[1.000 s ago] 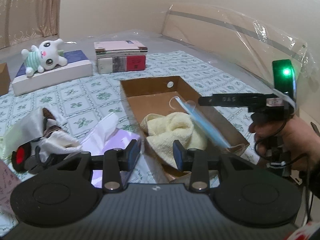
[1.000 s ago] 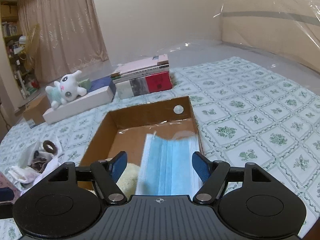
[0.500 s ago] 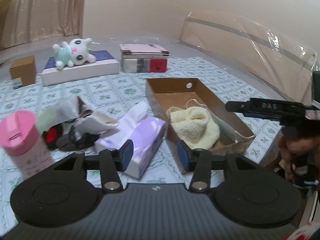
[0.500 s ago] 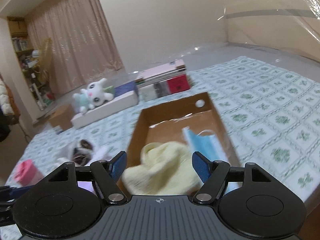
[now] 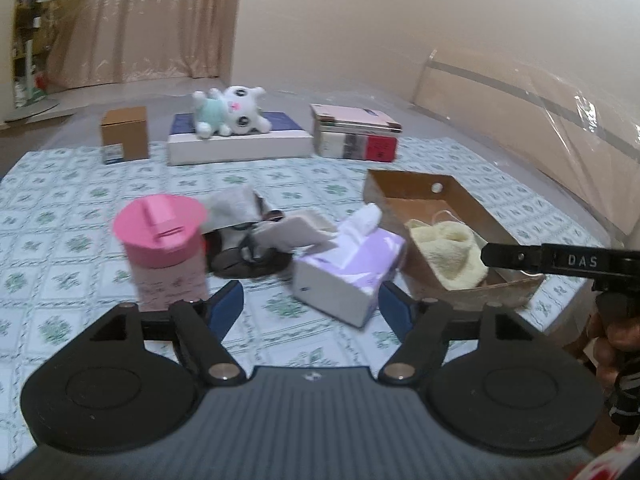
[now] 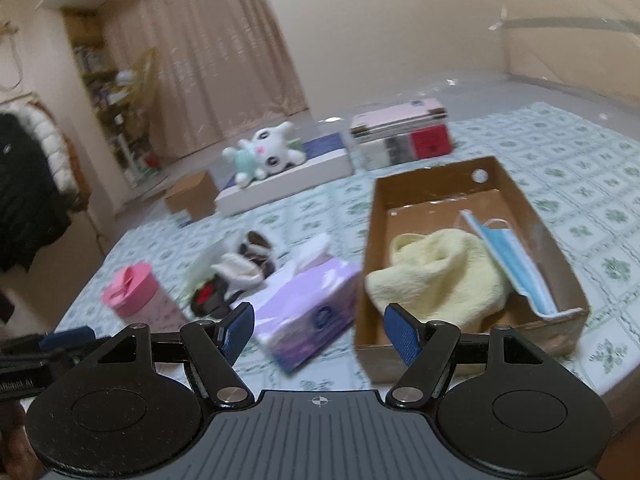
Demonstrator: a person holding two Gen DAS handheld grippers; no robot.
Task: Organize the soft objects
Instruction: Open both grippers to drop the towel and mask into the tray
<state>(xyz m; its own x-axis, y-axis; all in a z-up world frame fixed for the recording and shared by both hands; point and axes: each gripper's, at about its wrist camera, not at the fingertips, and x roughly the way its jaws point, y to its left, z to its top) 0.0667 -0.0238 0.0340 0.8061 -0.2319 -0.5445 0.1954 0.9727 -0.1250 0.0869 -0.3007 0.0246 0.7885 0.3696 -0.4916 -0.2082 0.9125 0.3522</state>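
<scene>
A brown cardboard box [image 6: 558, 240] [image 5: 468, 200] holds a yellow towel [image 6: 440, 276] [image 5: 448, 252] and a blue face mask [image 6: 516, 264] leaning on its right wall. A purple tissue box [image 6: 308, 304] [image 5: 352, 272] lies left of it. A pile of socks and cloths [image 6: 236, 268] [image 5: 260, 232] lies further left. A white plush toy [image 6: 264, 156] [image 5: 232, 114] rests on a flat white box at the back. My left gripper [image 5: 310, 306] is open and empty above the table's front. My right gripper [image 6: 318, 326] is open and empty, near the cardboard box.
A pink lidded cup [image 5: 164, 248] [image 6: 138, 296] stands at the front left. A small brown carton [image 5: 124, 136], the flat white box [image 5: 240, 146] and a stack of books [image 5: 356, 136] line the back. The table's front edge is close.
The right gripper has let go of the blue mask, which now lies in the box, and has pulled back. The left gripper has drawn back and swung left, and its jaws have widened.
</scene>
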